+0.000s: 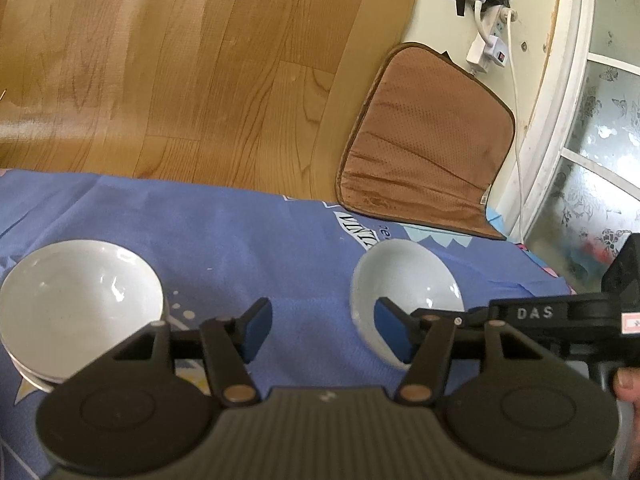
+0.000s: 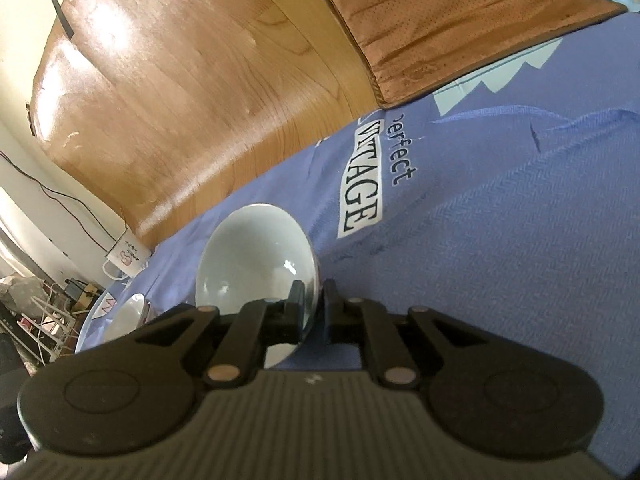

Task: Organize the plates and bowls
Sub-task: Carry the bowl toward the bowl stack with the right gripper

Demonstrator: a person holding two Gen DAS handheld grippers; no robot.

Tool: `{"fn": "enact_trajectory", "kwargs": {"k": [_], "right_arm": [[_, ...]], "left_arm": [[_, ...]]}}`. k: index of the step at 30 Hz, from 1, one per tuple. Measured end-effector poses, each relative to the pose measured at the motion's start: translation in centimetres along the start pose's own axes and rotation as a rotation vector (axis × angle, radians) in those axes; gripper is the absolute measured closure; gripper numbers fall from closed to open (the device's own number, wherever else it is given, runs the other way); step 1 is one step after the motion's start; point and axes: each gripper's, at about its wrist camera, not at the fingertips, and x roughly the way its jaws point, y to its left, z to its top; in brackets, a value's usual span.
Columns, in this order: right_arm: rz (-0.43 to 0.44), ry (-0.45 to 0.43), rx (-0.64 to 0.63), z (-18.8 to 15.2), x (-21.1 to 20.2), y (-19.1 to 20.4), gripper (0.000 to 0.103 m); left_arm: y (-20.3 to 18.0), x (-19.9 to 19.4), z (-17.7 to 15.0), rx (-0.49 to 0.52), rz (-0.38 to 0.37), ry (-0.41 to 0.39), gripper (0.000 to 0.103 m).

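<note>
A pale bluish bowl [image 2: 252, 256] is tilted on the blue printed cloth [image 2: 500, 240], and my right gripper [image 2: 313, 300] is shut on its near rim. In the left wrist view the same bowl [image 1: 412, 276] leans at centre right, with the right gripper's black body [image 1: 560, 314] reaching in from the right edge. My left gripper [image 1: 326, 330] is open over bare cloth [image 1: 248, 240], with nothing between its blue pads [image 1: 256, 330]. A white bowl [image 1: 80, 296] tops a short stack of dishes at the left; it also shows small as a white bowl [image 2: 128, 312] in the right wrist view.
Beyond the cloth's far edge lies wooden floor [image 1: 180, 60]. A brown cushion [image 1: 428, 140] overlaps the cloth's far right corner, near a power strip [image 1: 490, 46] and a glazed door [image 1: 592, 152]. A thumb [image 1: 626, 384] shows on the right gripper. Cluttered shelving [image 2: 36, 312] stands far left.
</note>
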Motion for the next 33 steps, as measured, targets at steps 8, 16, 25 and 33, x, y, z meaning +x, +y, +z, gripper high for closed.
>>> {"fn": "enact_trajectory", "kwargs": {"k": [8, 16, 25, 33], "right_arm": [[0.145, 0.077, -0.093, -0.4, 0.1, 1.0, 0.093], [0.089, 0.048, -0.143, -0.8, 0.2, 1.9, 0.084], [0.087, -0.015, -0.097, -0.8, -0.5, 0.9, 0.075], [0.115, -0.041, -0.092, -0.8, -1.1, 0.8, 0.075]], "left_arm": [[0.3, -0.1, 0.0, -0.012, -0.013, -0.004, 0.045], [0.0, 0.1, 0.0, -0.002, -0.002, -0.003, 0.046], [-0.2, 0.1, -0.1, 0.007, 0.012, -0.003, 0.045], [-0.4, 0.1, -0.1, 0.017, 0.027, -0.006, 0.045]]}}
